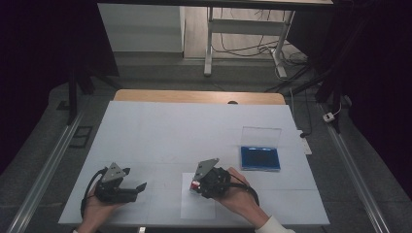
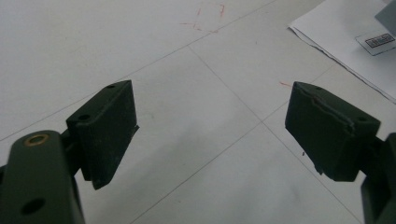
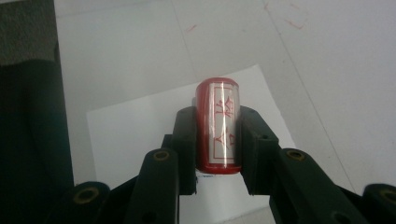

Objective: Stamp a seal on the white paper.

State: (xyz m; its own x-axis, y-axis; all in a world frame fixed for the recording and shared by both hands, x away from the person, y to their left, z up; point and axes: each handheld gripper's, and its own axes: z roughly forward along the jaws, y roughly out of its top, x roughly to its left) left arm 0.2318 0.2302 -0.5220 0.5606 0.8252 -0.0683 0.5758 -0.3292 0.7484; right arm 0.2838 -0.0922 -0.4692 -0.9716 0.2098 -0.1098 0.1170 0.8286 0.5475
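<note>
— What's my right gripper [image 3: 217, 140] got?

— Its jaws are clamped on a red stamp [image 3: 218, 125], one pad on each side, the clear label with red characters facing the camera. I see it over the white paper sheet [image 1: 197, 206] near the table's front edge.

— And my left gripper [image 2: 210, 126]?

— Jaws spread wide, nothing between them, just the white table cover [image 2: 93, 46] beneath. It sits well apart from the stamp, on the left.

— Anything else?

— A blue ink pad [image 1: 260, 158] with its clear lid raised, further back on the right.
</note>
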